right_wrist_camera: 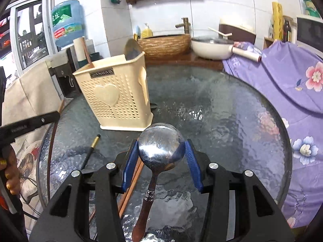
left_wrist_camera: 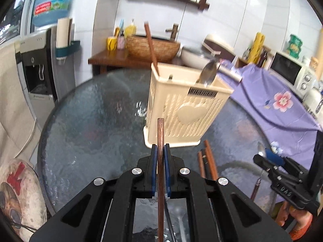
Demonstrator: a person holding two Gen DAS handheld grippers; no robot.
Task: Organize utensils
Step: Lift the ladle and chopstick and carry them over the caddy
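Note:
A cream perforated utensil holder (left_wrist_camera: 181, 109) stands on the round glass table (left_wrist_camera: 90, 121), with a brown chopstick (left_wrist_camera: 151, 46) and a metal spoon (left_wrist_camera: 209, 73) standing in it. My left gripper (left_wrist_camera: 160, 151) is shut on a brown chopstick (left_wrist_camera: 160, 161), held above the table just in front of the holder. My right gripper (right_wrist_camera: 161, 147) is shut on the bowl of a metal spoon (right_wrist_camera: 159, 145) with a brown handle, above the table right of the holder (right_wrist_camera: 115, 94). The right gripper also shows in the left wrist view (left_wrist_camera: 264, 154).
Several loose brown chopsticks (left_wrist_camera: 208, 161) lie on the glass near the front edge. A dark stick with a brass tip (right_wrist_camera: 91, 147) lies left of my right gripper. A purple flowered cloth (right_wrist_camera: 282, 84) covers the right side. A counter with a basin (right_wrist_camera: 165, 44) and a pan (right_wrist_camera: 212, 48) stands behind.

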